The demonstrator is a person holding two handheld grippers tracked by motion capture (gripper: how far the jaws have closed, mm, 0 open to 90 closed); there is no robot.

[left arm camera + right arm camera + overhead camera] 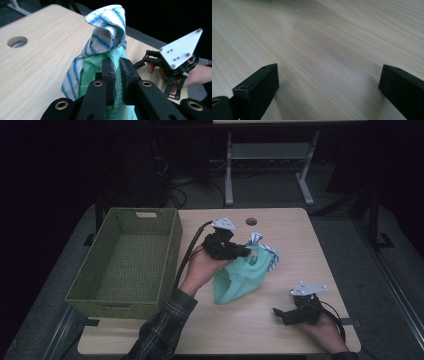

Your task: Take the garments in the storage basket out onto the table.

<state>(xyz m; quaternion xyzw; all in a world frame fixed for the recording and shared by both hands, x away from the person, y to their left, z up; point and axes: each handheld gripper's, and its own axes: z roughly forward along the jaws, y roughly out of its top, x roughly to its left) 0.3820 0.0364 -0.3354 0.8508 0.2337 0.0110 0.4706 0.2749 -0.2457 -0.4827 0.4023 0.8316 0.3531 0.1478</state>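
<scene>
At the centre of the high view, the left gripper (246, 251) is pinching a mint-green cloth (239, 279) between its jaws, with a blue-striped white towel (263, 248) bunching against it just above and to the right. The right gripper (278, 314) is resting at the lower right of the table (300, 235), jaws spread wide with nothing between them. A green woven basket (127, 262) is sitting at the left.

Wooden table (295, 245): wicker basket (127, 265), cloths (242, 272).
</scene>
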